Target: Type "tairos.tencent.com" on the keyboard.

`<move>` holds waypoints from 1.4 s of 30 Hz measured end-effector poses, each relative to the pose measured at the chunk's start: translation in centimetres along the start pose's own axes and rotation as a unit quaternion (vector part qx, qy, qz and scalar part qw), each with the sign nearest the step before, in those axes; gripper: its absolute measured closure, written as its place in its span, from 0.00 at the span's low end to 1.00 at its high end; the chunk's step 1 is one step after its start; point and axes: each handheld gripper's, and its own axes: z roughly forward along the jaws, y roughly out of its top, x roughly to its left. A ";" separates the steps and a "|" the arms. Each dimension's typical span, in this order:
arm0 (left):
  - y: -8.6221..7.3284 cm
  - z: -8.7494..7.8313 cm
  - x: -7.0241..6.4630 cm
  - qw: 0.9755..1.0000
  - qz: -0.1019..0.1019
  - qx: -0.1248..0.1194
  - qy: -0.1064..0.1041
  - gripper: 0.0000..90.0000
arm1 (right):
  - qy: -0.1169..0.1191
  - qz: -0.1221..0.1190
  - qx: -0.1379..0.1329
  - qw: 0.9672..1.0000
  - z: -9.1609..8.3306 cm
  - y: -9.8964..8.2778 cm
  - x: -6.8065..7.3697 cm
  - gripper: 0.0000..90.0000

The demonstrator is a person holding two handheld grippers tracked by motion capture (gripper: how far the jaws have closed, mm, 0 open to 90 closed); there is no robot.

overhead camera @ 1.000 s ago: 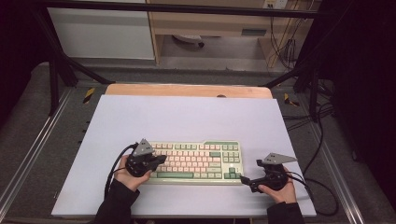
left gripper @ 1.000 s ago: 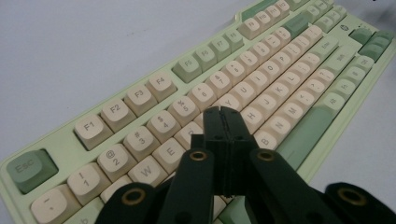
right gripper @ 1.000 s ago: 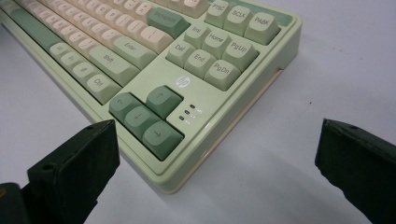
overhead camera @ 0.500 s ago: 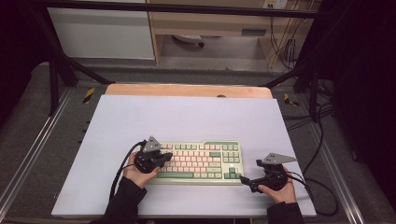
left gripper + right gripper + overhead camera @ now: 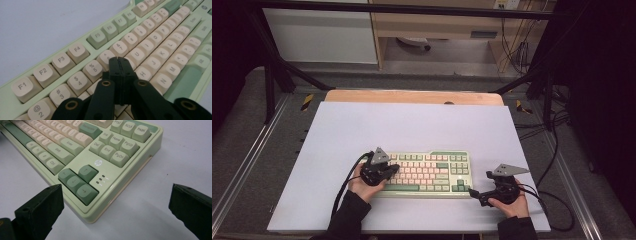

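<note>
here the left gripper (image 5: 119, 65) is closed, the right gripper (image 5: 115, 202) agape, on a pale table (image 5: 412, 125).

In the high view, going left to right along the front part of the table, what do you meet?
Left claw, shut, over the keyboard's left end → keyboard → right claw, open, just off the keyboard's near right corner → the hand holding it.

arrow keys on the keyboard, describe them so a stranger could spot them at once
Start at the pale green keyboard on the white table and go to its corner near the open right gripper. The arrow keys form a four-key cluster there, dark green with arrows, unlike the paler Del, End and PgDn keys above.
</note>
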 end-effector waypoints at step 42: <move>-1.7 -5.3 1.3 1.000 -0.006 -0.022 -0.003 1.00 | -0.001 0.000 0.000 1.000 0.0 0.0 0.0 0.00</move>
